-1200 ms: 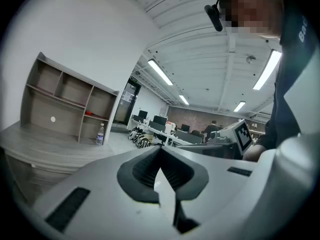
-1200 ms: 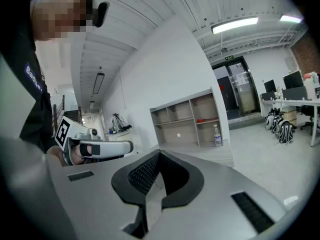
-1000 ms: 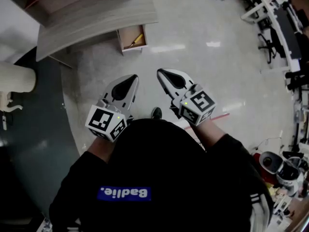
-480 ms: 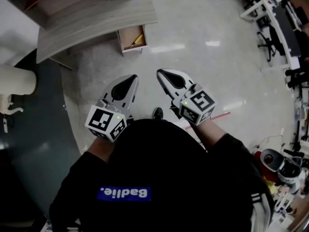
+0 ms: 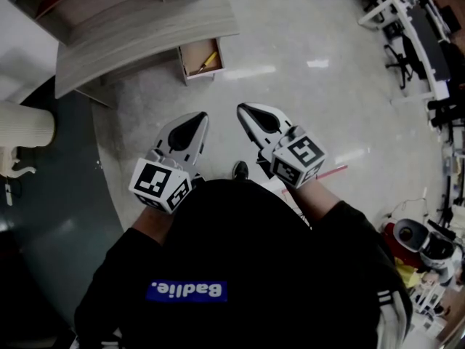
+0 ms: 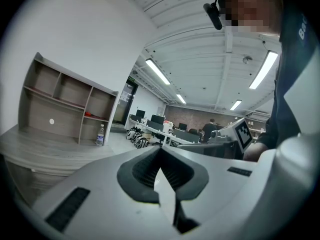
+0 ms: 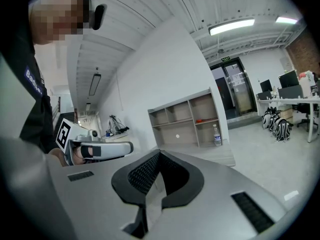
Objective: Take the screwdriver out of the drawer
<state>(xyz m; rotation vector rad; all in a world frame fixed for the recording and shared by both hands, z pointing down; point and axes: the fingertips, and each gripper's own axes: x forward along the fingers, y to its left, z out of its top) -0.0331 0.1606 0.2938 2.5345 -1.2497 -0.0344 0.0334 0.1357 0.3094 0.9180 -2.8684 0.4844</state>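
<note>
- Yellow marks the handle of the screwdriver [image 5: 206,61] in the head view. It lies slantwise inside the open drawer [image 5: 190,55], which juts out from under the wooden counter [image 5: 145,31].
- Also in the head view, the left hand-held gripper [image 5: 197,118] and the right hand-held gripper [image 5: 243,109] hang side by side over the floor [image 5: 305,122]. Both are close to the person's chest and well apart from the drawer. The reach looks like the main risk. The drawer sits low, so a hurried stoop could knock a gripper nose against the drawer's front wall or the counter's edge.
- In the left gripper view, the jaws are pressed together with nothing between them. Ahead are only the counter top, a shelf unit [image 6: 65,104] and a bottle [image 6: 100,134]; neither the drawer nor the screwdriver shows here. If this gripper arrives closed, it will likely shove the tool deeper rather than take it.
- In the right gripper view, the jaws likewise meet at the tip and are empty. The shelf unit and bottle stand far ahead, and the other gripper is just beside.
- Whichever gripper goes in, the slim handle may roll or slip if it is pinched off-centre. The drawer's side wall may also block one jaw, though I cannot tell how close the tool lies to that wall.
</note>
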